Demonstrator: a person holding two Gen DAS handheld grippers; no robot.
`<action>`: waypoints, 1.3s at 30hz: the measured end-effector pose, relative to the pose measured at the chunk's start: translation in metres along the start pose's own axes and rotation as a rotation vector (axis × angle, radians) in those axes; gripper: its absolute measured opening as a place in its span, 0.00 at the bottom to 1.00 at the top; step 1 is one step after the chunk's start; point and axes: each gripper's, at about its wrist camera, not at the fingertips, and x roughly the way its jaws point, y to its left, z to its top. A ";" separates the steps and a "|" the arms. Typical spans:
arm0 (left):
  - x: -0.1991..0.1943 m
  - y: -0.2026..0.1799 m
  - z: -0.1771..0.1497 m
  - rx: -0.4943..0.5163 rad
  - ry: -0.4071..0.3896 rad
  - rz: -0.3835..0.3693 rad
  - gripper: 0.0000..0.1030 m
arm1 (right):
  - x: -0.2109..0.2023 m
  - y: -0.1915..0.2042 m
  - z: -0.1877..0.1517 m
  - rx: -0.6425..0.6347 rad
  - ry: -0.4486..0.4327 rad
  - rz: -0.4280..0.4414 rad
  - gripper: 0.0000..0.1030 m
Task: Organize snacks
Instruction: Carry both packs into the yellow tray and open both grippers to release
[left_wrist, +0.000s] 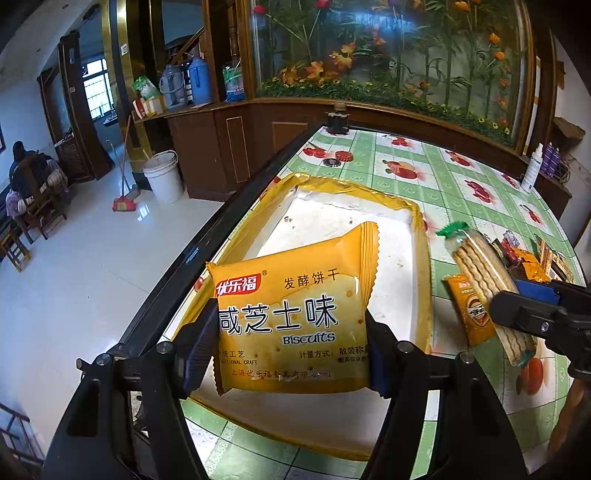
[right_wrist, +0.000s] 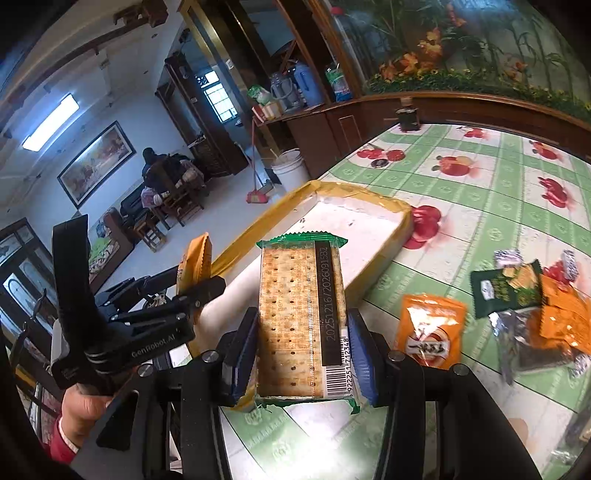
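Yellow biscuit packet (left_wrist: 291, 317) clamped in left gripper (left_wrist: 291, 332), cracker pack (right_wrist: 303, 317) in right gripper (right_wrist: 303, 354), tray (left_wrist: 421, 236) just ahead below both.

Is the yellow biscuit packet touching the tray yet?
Apart. The right wrist view shows the yellow biscuit packet, clamped in the left gripper, held edge-on above the tray.

The shallow rectangular yellow-rimmed cardboard tray (left_wrist: 421, 258) lies on the checked fruit-print tablecloth (left_wrist: 424, 166), close to the table's left edge. The yellow plastic biscuit packet (left_wrist: 291, 317) hangs above the tray's near end, between the left gripper (left_wrist: 291, 354) pads. To its right, the clear green-ended cracker pack (right_wrist: 301, 317) sits in the right gripper (right_wrist: 301, 354). Right of the tray, a loose pile of small foil snack packets (right_wrist: 528, 314) lies on the cloth.
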 end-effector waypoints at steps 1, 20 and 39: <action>0.001 0.001 0.000 -0.003 0.004 0.002 0.66 | 0.004 0.002 0.003 -0.003 0.005 0.005 0.46; 0.037 0.020 -0.006 -0.026 0.075 0.029 0.66 | 0.115 0.020 0.045 -0.083 0.146 -0.005 0.46; 0.018 0.006 -0.004 0.007 0.029 0.081 0.77 | 0.074 -0.003 0.043 -0.019 0.058 -0.047 0.69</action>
